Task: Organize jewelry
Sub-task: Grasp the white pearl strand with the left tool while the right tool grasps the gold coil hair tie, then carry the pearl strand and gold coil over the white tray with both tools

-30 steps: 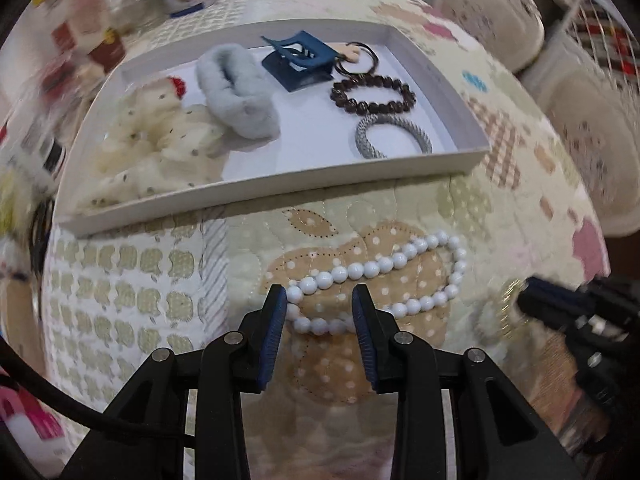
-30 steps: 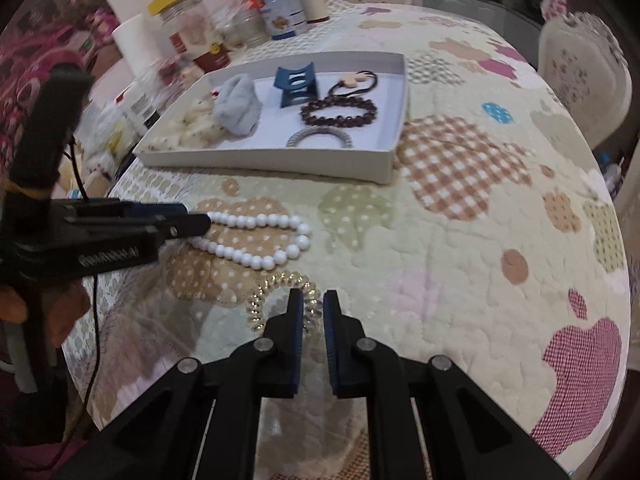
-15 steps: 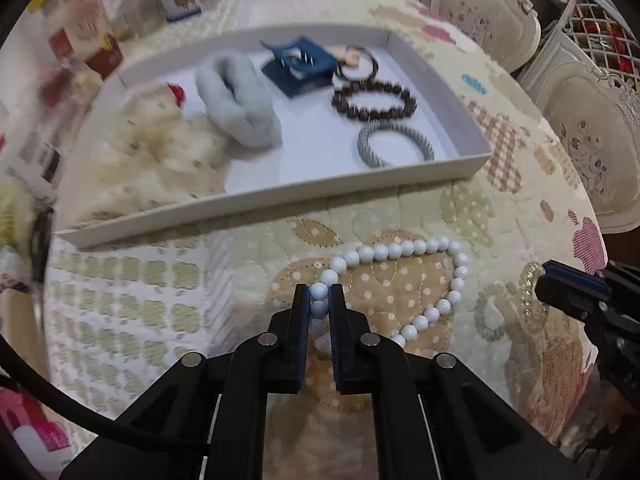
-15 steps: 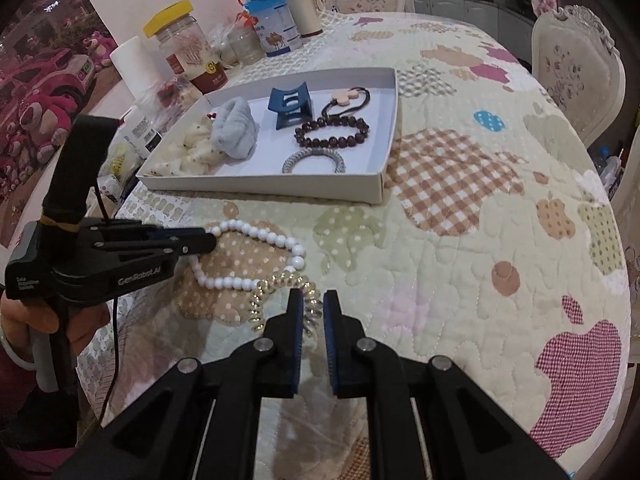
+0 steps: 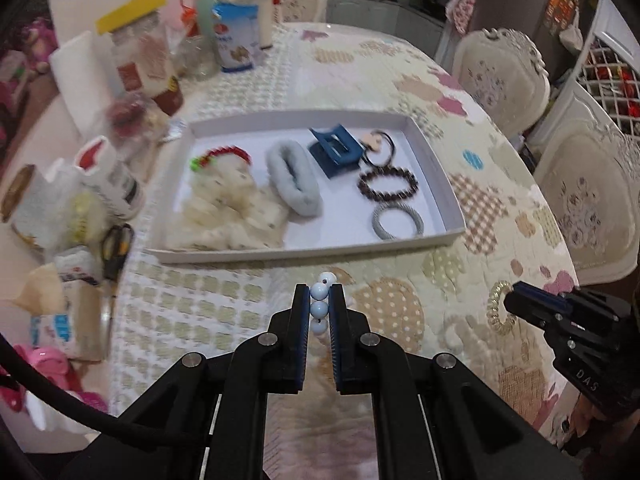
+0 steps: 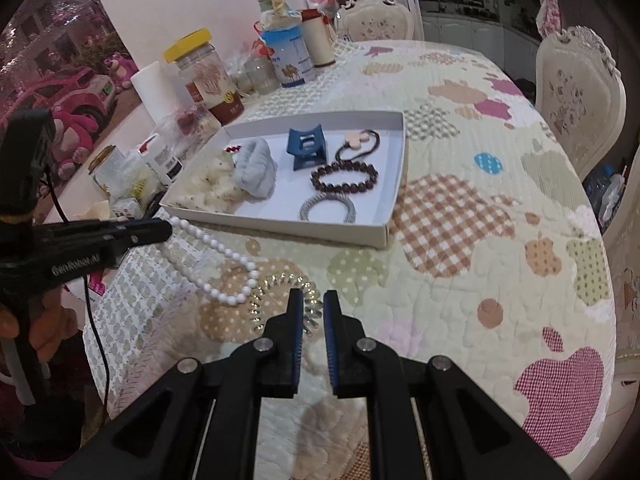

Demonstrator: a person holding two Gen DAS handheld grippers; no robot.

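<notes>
The white bead necklace is being gripped by the left gripper; the coil hair tie is being pinched by the right gripper. Five pieces are lying in the white tray, these two being left.

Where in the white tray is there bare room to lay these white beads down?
In the tray, bare floor runs along the far wall behind the grey scrunchie, and a narrow strip between it and the brown bead bracelet. The left end, under the cream fluffy piece, is crowded.

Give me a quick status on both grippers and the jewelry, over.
Left gripper shut on white bead necklace, lifted, hanging. Right gripper shut on clear coil hair tie. White tray ahead, path open.
</notes>
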